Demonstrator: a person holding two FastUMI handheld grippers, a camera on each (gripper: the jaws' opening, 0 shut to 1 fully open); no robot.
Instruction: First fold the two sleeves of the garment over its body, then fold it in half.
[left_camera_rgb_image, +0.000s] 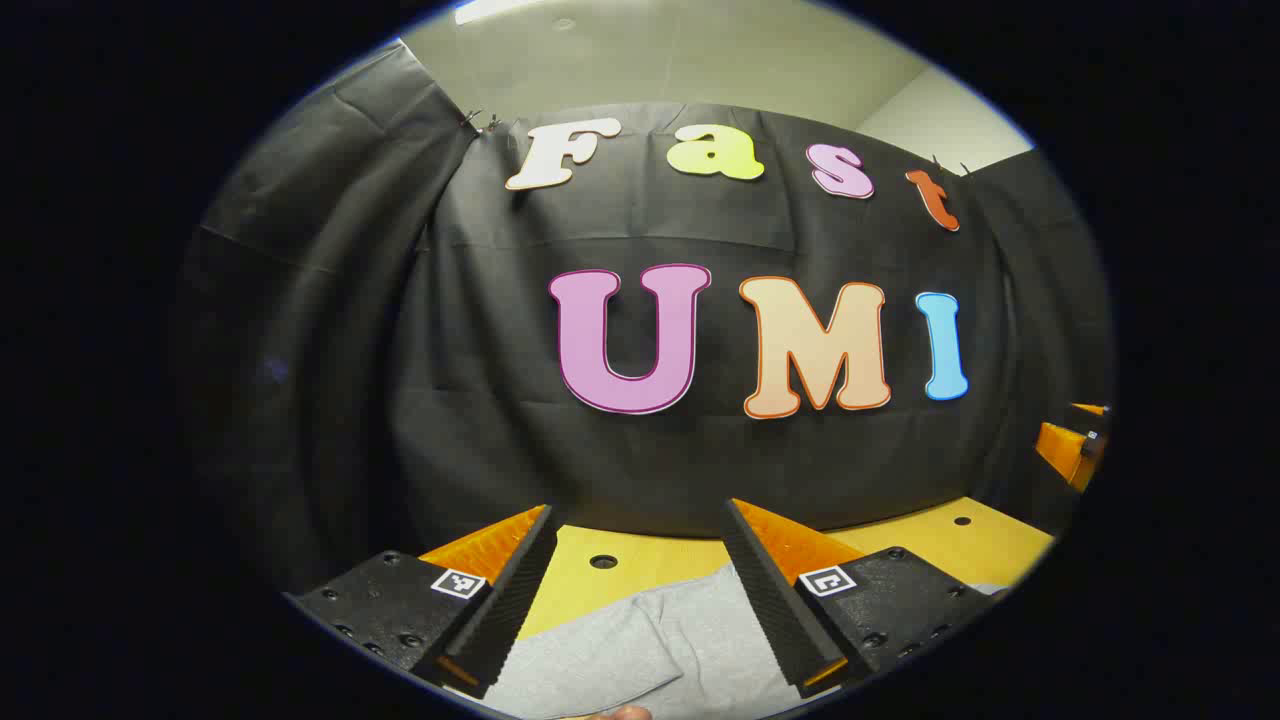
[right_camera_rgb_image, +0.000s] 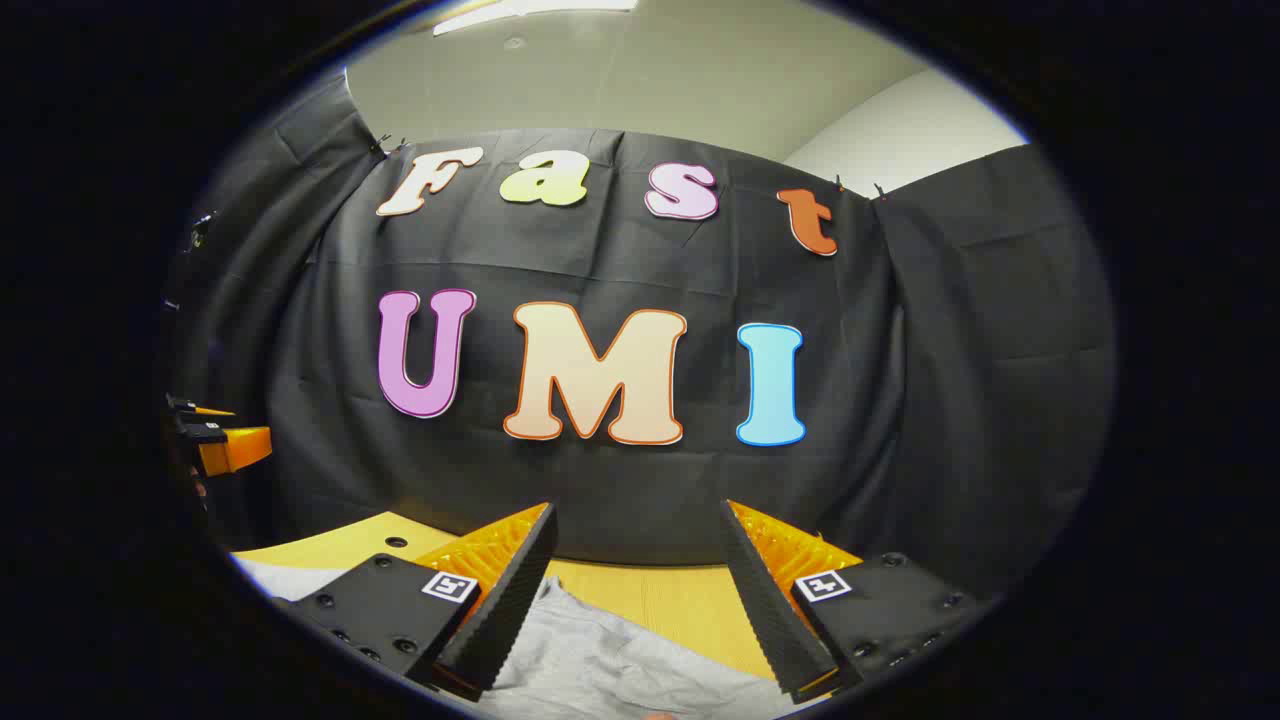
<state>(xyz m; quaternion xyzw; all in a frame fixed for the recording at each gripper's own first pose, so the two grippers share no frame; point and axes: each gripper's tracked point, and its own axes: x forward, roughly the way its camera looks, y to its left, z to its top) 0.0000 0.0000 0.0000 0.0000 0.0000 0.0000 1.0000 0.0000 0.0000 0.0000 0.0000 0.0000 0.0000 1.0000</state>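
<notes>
Left gripper view: left gripper (left_camera_rgb_image: 640, 590) at the bottom centre of the frame, fingers spread wide apart, nothing between them. Grey garment (left_camera_rgb_image: 650, 650) low in the frame, lying flat on the yellow table (left_camera_rgb_image: 940, 545), showing in the gap between the two fingers and running under the right finger toward the lower right. Cloth edge reaching up to roughly the level of the finger bases, short of the tips. Bare table beyond it, with a round hole (left_camera_rgb_image: 603, 562) just above the cloth, between the fingers. Whether the fingers touch the cloth: cannot tell. At the right edge of the frame, mid-height, the right gripper (left_camera_rgb_image: 1075, 445), well apart from the garment seen here.

Right gripper view: right gripper (right_camera_rgb_image: 640, 590) at the bottom centre, fingers likewise spread open and empty. Garment (right_camera_rgb_image: 620, 670) wrinkled, at the very bottom of the frame between the fingers, closer to the left finger, with more grey cloth at the lower left edge. Yellow table (right_camera_rgb_image: 680, 600) bare between the cloth and the black wall. At the left edge, mid-height, the left gripper (right_camera_rgb_image: 215, 435).
</notes>
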